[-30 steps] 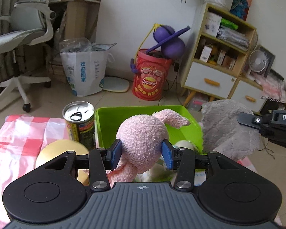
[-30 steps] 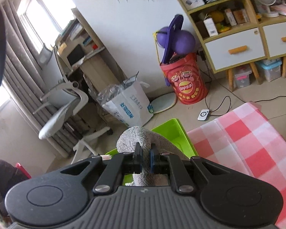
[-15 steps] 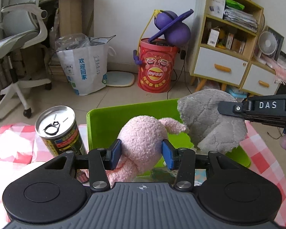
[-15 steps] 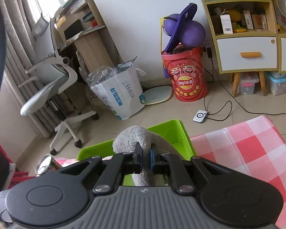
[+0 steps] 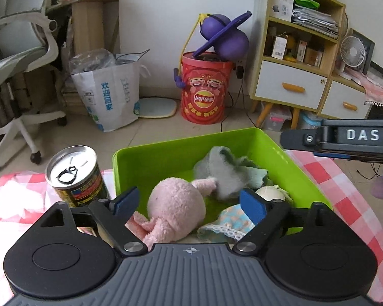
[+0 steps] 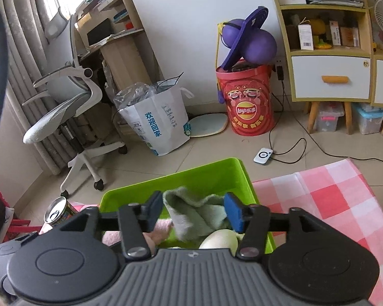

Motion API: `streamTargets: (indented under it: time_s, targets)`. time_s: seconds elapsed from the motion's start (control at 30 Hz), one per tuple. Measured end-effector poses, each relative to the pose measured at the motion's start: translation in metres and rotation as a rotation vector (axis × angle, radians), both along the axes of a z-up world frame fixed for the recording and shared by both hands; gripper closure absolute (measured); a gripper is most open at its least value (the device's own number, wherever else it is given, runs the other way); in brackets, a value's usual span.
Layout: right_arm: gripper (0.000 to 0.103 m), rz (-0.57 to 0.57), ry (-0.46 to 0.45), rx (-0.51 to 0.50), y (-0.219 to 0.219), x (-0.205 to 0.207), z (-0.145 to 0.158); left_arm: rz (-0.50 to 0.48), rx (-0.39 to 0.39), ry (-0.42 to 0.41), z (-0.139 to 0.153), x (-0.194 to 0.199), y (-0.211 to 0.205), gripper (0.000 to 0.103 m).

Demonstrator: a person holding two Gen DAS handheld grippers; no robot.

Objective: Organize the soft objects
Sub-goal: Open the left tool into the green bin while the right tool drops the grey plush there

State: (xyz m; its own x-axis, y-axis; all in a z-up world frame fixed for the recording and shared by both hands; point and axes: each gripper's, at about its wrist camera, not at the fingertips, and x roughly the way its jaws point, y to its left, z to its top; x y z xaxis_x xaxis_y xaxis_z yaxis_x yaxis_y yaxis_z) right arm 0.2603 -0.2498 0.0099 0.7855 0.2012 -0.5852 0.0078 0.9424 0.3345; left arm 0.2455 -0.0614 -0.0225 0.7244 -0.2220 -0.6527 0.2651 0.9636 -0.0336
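Observation:
A pink plush rabbit point(image 5: 177, 204) lies in the green bin point(image 5: 181, 150), free between the spread fingers of my open left gripper point(image 5: 189, 202). A grey-green cloth point(image 5: 224, 174) lies in the bin behind it, beside a cream soft ball point(image 5: 269, 193) and a checked cloth point(image 5: 232, 220). My right gripper point(image 6: 194, 213) is open above the bin point(image 6: 206, 172), with the grey-green cloth point(image 6: 191, 213) loose below its fingers. The right gripper's body shows at the right in the left wrist view point(image 5: 344, 140).
A sealed tin can point(image 5: 72, 172) stands left of the bin on the red-checked tablecloth point(image 5: 10, 199); it also shows in the right wrist view point(image 6: 57, 211). Beyond the table are a red bucket point(image 5: 204, 89), a white bag point(image 5: 109, 97), an office chair point(image 5: 20, 61) and a shelf unit point(image 5: 296, 51).
Both grippers have opened. The pink rabbit and the grey-green cloth have dropped out of them into the green bin. The right gripper has drawn back to the right.

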Motion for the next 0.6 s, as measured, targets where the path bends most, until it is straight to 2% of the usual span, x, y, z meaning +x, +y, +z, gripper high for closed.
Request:
streamTargets:
  time_s: [0.23, 0.4, 0.6]
  targets:
    - [0.066, -0.028, 0.007, -0.010, -0.011, -0.023, 0.012, 0.006, 0.010, 0.011, 0.011, -0.020, 0.008, 0.016]
    - [0.063, -0.035, 0.001, -0.032, -0.018, -0.052, 0.026, 0.017, -0.007, 0.012, 0.026, -0.038, 0.018, 0.012]
    - [0.057, -0.054, -0.003, -0.010, -0.031, -0.091, 0.039, 0.039, -0.016, 0.003, 0.040, -0.070, 0.034, 0.007]
